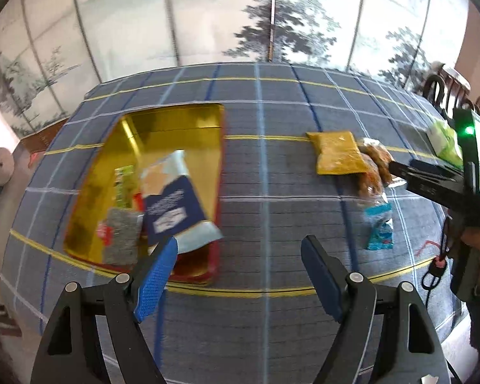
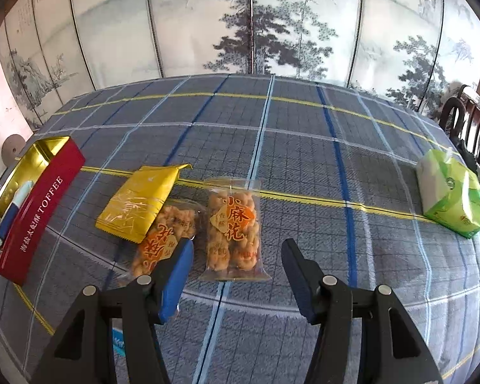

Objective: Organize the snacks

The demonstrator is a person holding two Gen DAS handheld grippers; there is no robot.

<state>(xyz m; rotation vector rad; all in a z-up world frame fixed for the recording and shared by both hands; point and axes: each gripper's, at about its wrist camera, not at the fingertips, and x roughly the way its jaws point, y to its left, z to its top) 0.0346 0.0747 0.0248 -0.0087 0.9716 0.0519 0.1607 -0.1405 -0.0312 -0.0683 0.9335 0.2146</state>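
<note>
Left wrist: red tin (image 1: 212, 256) holds blue-white packet (image 1: 172, 204); both grippers' fingers apart, empty.

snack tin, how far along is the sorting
Done: the red toffee tin already holds a blue-and-white packet and a few smaller snacks. In hand: nothing; both tongs, left and right, are open. Left: the yellow packet, two fried-twist bags and a small blue packet.

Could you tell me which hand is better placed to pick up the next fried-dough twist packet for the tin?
Right. The right gripper hangs open directly before the upright twist packet; the left gripper faces bare tablecloth beside the toffee tin.
</note>
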